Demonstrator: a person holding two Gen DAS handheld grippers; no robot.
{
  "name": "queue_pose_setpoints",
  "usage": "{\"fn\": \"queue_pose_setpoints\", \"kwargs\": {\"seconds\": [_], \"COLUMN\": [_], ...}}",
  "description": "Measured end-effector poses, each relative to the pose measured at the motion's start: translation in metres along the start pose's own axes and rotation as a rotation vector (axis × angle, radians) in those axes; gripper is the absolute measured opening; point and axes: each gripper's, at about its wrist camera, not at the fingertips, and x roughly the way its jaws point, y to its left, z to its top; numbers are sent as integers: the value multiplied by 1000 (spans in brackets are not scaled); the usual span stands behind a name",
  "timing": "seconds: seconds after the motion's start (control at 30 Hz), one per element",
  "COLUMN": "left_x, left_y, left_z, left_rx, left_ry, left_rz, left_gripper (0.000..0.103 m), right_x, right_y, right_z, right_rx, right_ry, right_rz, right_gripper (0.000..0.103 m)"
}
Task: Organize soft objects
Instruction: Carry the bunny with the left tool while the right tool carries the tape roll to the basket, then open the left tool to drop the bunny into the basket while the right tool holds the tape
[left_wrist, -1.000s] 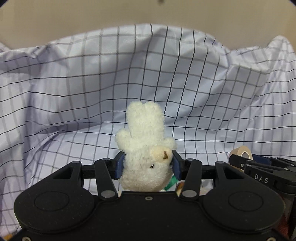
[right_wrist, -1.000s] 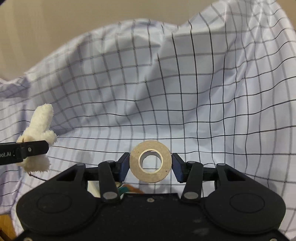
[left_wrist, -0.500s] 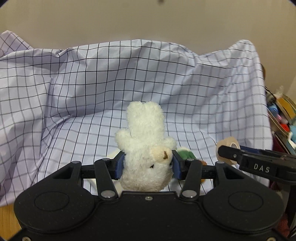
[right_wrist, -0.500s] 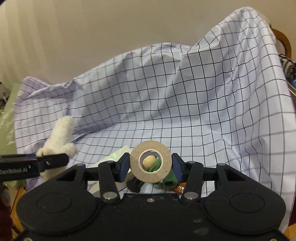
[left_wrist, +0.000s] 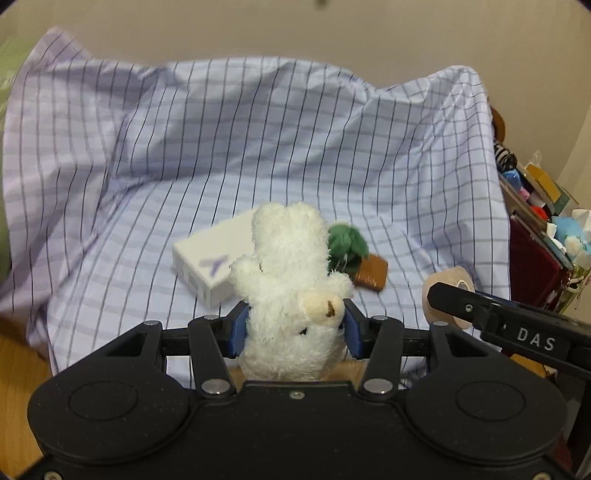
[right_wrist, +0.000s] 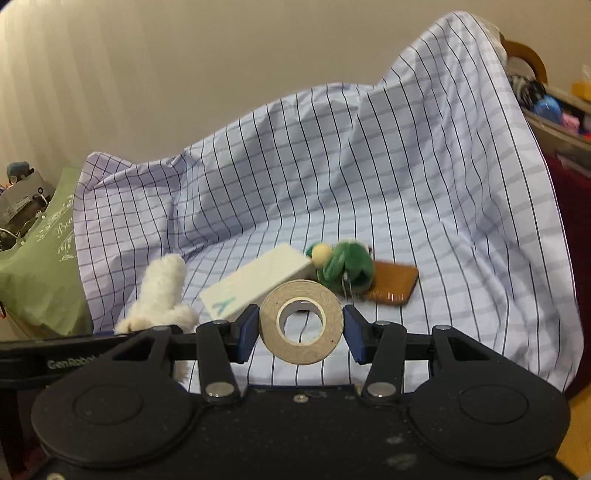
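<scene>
Left gripper clamping white plush toy, right gripper pinching tape roll

Two plush toys, one tape roll, one white box, one brown case.

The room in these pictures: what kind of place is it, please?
Probably a room in a home, not a lab. A checked cloth is draped over furniture against a plain wall, a crowded shelf of toys and boxes stands beside it, and a green printed bag is on the other side.
</scene>
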Motion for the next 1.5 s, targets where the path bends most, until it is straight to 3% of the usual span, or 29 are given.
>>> {"fn": "queue_pose_setpoints", "kwargs": {"seconds": [0.57, 1.17, 1.5], "left_x": [33, 32, 28], "left_y": [-2, -5, -4], "left_z": [-88, -103, -105], "left_rx": [-103, -94, -101], "left_ry": [180, 147, 130], "left_rz": [31, 49, 67], "left_gripper": [49, 51, 63], "right_x": [-11, -2, 0], "right_y": [-15, -13, -14], "right_z": [-85, -102, -102], "right_rx": [52, 41, 41], "right_ry": [68, 113, 128], "right_rz": [-81, -92, -92], "right_gripper": [48, 48, 48]}}
